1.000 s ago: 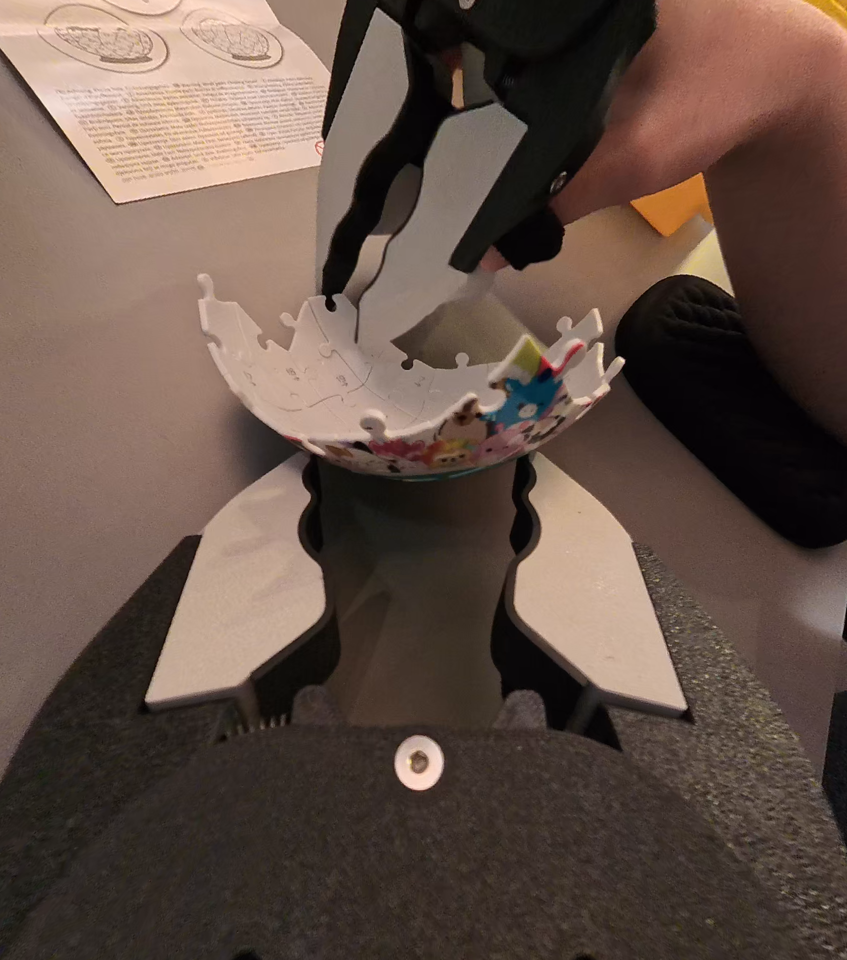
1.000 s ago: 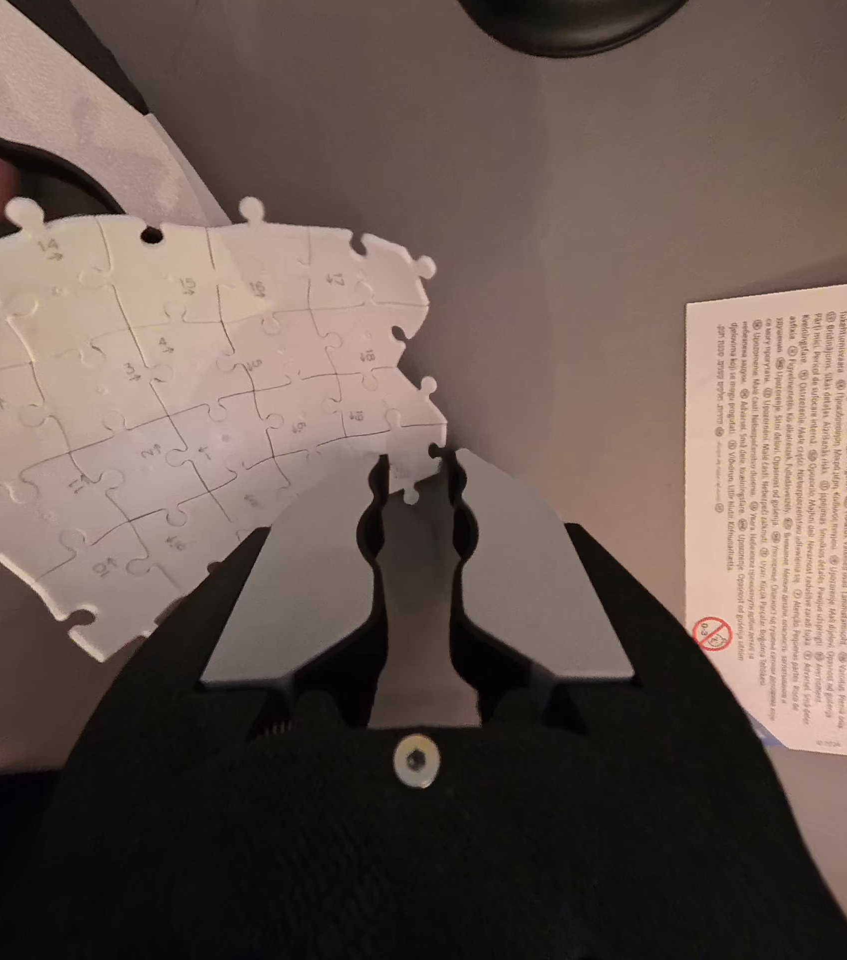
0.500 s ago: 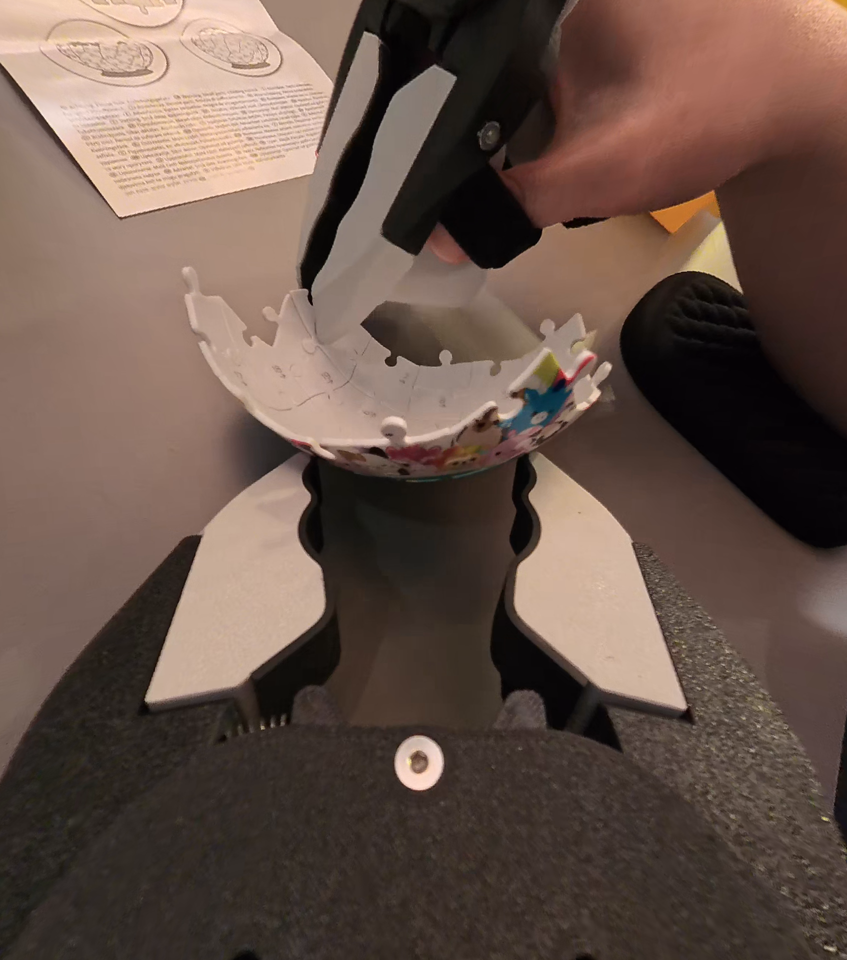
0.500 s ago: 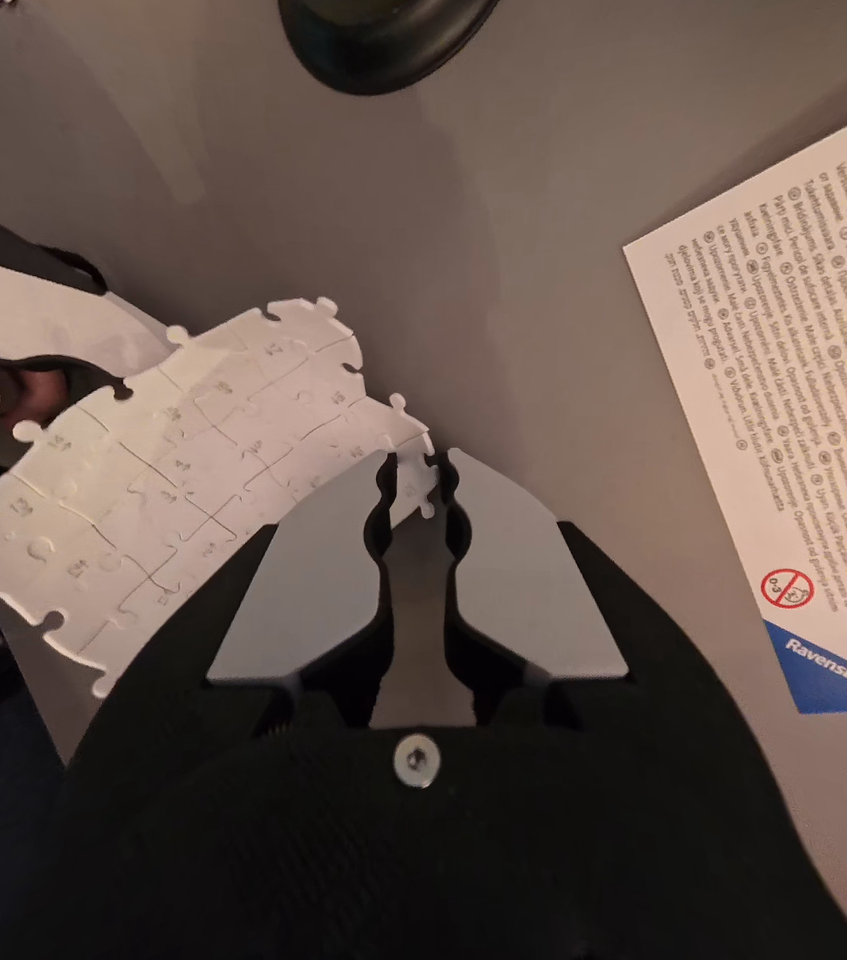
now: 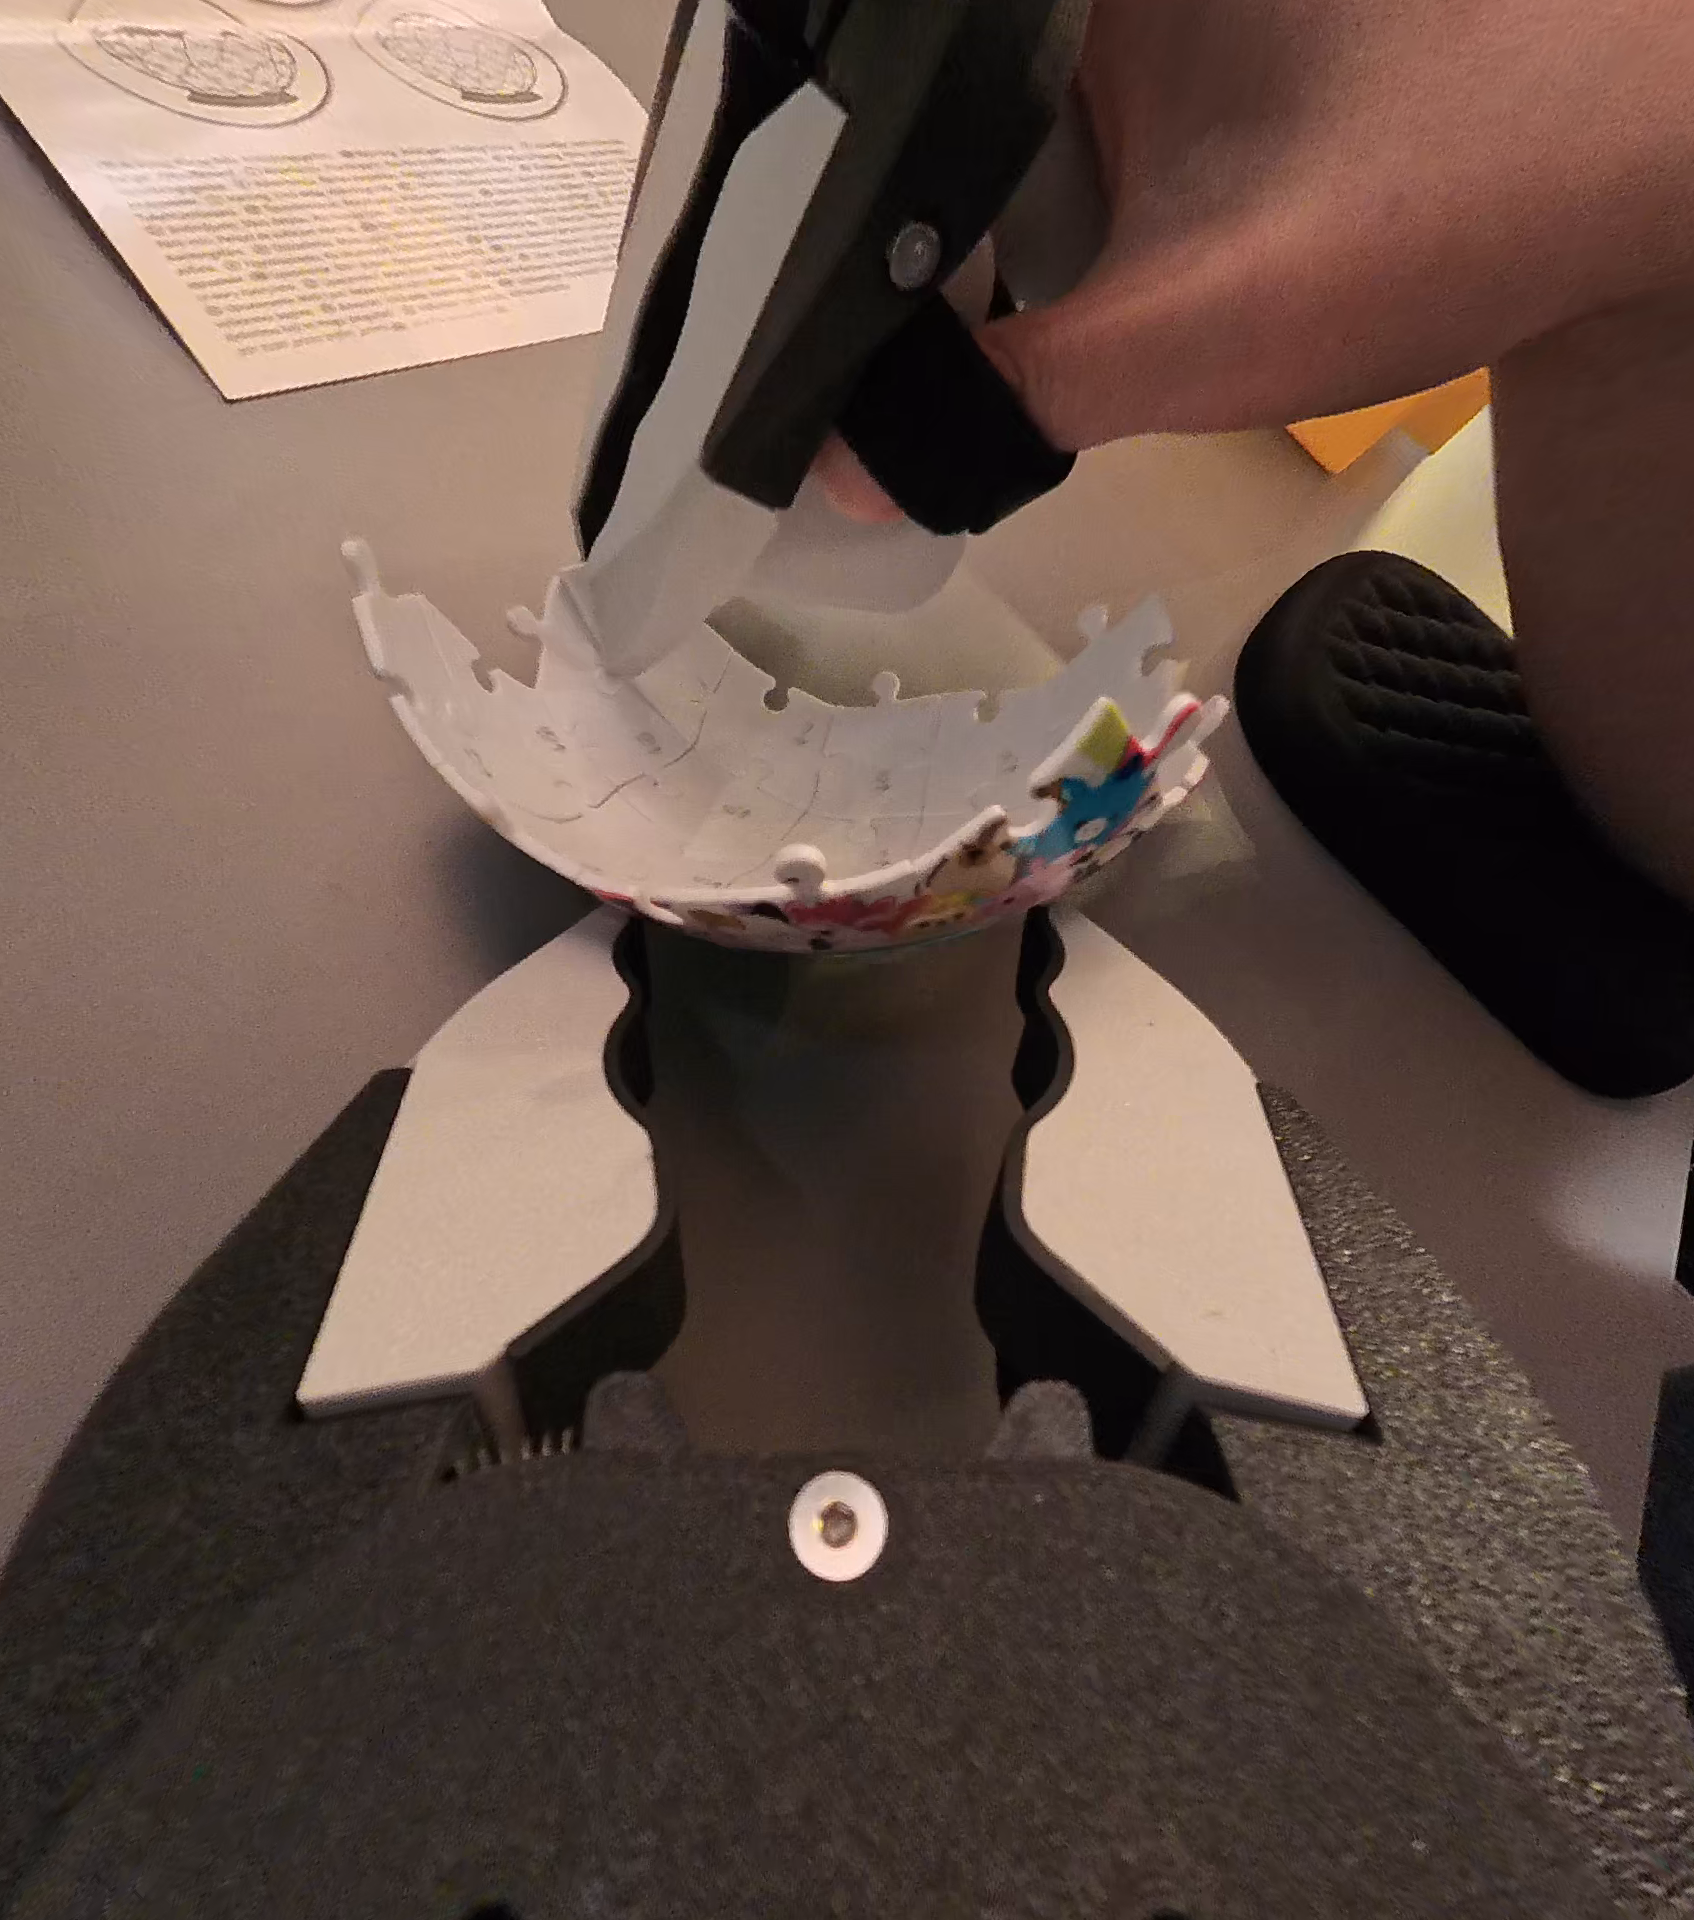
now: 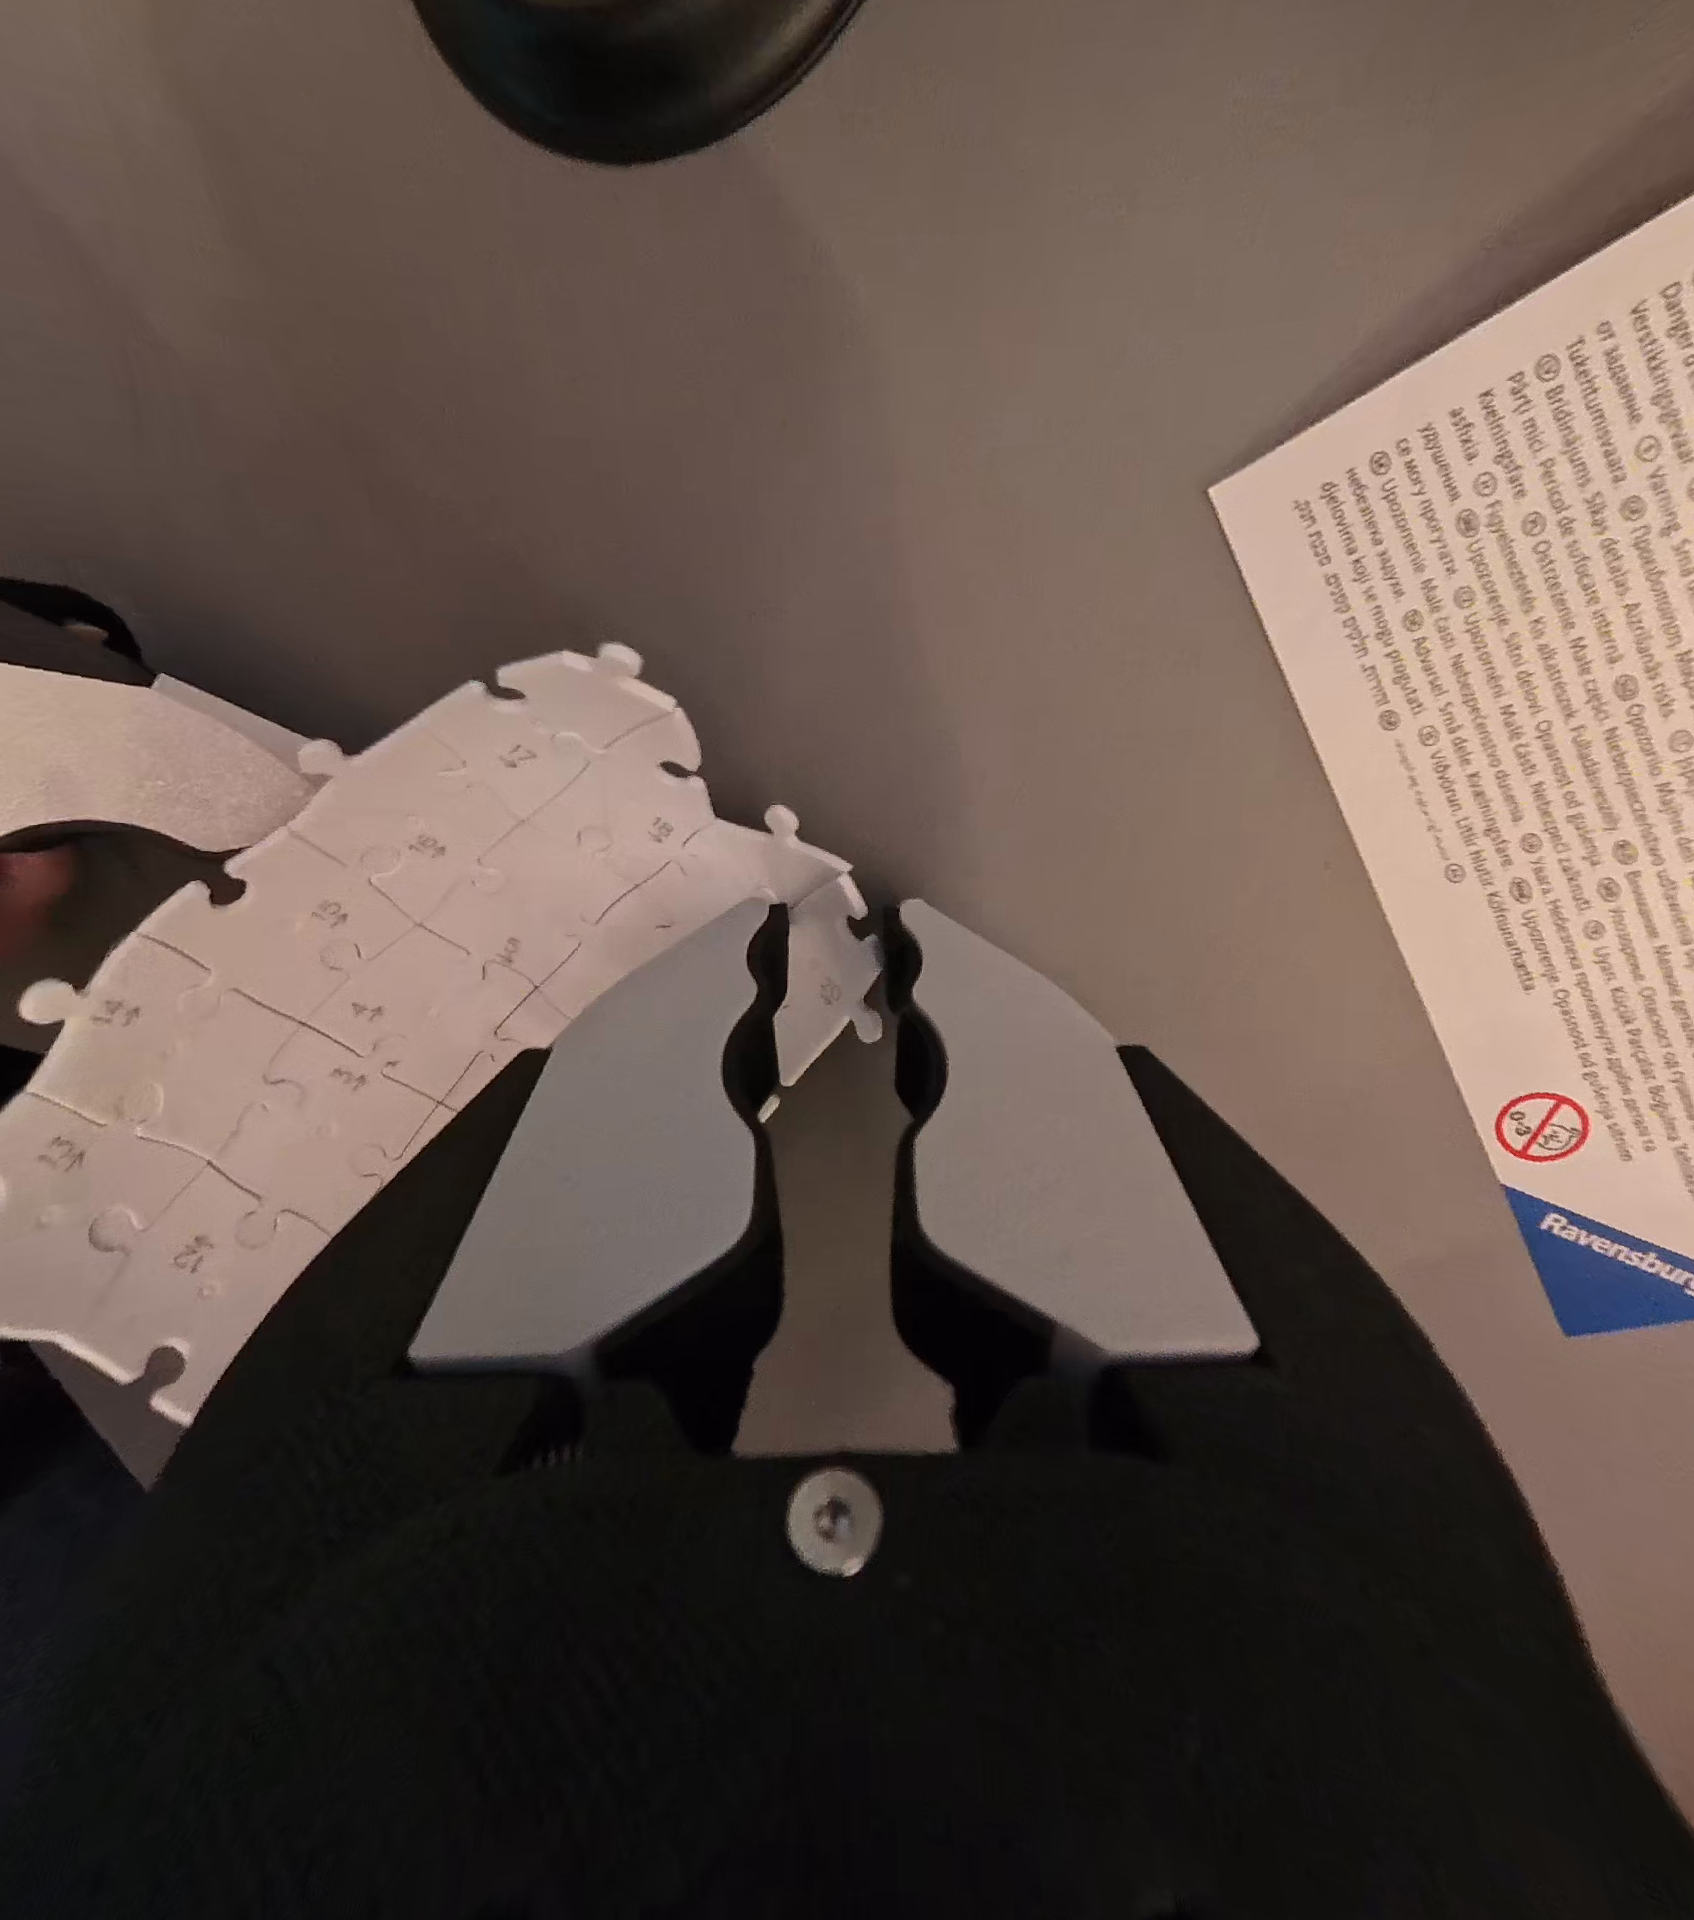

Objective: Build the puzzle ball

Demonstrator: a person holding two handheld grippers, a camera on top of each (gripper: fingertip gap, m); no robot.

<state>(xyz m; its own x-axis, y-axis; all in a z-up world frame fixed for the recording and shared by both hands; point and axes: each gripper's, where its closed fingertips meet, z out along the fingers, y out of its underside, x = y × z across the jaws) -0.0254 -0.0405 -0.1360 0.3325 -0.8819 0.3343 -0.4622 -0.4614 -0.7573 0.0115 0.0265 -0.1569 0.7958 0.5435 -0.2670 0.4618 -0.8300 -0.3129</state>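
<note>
The puzzle ball (image 5: 718, 769) is a half-built bowl, white and numbered inside, colourful outside. It shows from above in the right wrist view (image 6: 355, 987). My left gripper (image 5: 838, 925) has its jaws wide apart, with the tips at either side of the bowl's underside. I cannot tell whether they press on it. One of its white fingers (image 6: 95, 727) shows under the bowl. My right gripper (image 6: 827, 925) reaches down from above (image 5: 614, 644) and is shut on a piece at the bowl's far left rim.
A printed paper leaflet (image 5: 355, 208) lies on the grey table at the far left, and at the right in the right wrist view (image 6: 1549, 727). A black rounded object (image 5: 1445, 810) sits right of the bowl. An orange object (image 5: 1383, 426) lies behind it.
The right gripper has swung round and leaned over while keeping hold of the rim. The bowl has shifted a little left and turned. The left gripper's opening has not changed.
</note>
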